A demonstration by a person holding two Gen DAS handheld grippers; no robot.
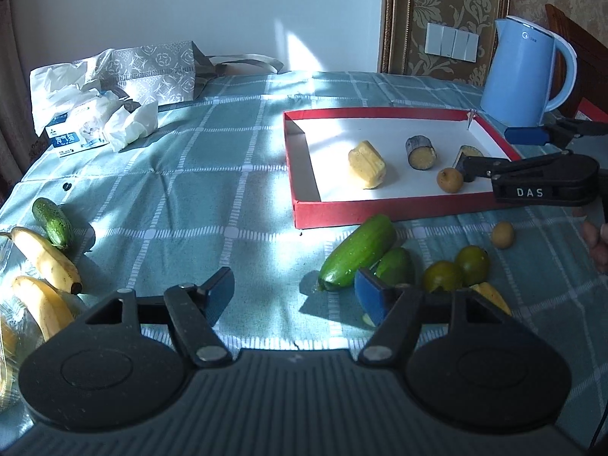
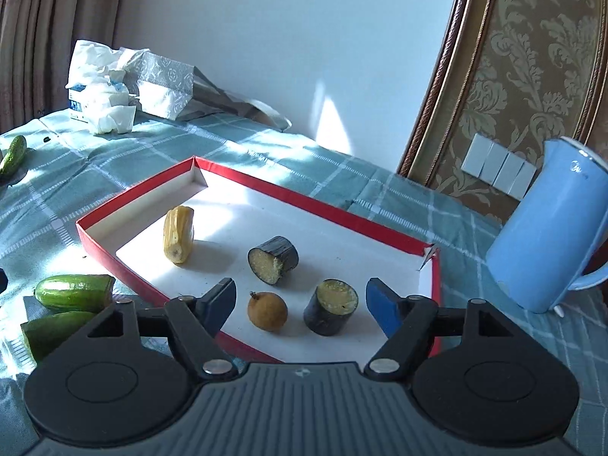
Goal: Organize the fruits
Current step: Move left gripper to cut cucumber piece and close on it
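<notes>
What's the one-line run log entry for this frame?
left gripper: open, empty, above cloth | right gripper: open, over red tray | in tray: longan, two dark cane pieces, yellow piece | outside: cucumbers, bananas

tablecloth (image 1: 235, 174): teal, white grid checks
tray (image 2: 125, 262): red walls, white floor
kettle (image 1: 526, 72): light blue
bag (image 1: 159, 72): grey, white ornament print
bananas (image 1: 45, 258): yellow
cucumber pieces (image 1: 357, 252): green
sugarcane pieces (image 2: 273, 260): black rind, yellowish core
wallpaper (image 2: 532, 57): tan, damask-patterned

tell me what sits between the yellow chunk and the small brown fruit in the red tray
A dark-skinned cut piece lies between the yellow chunk and the small brown fruit on the red tray; the right wrist view shows it best.
</notes>
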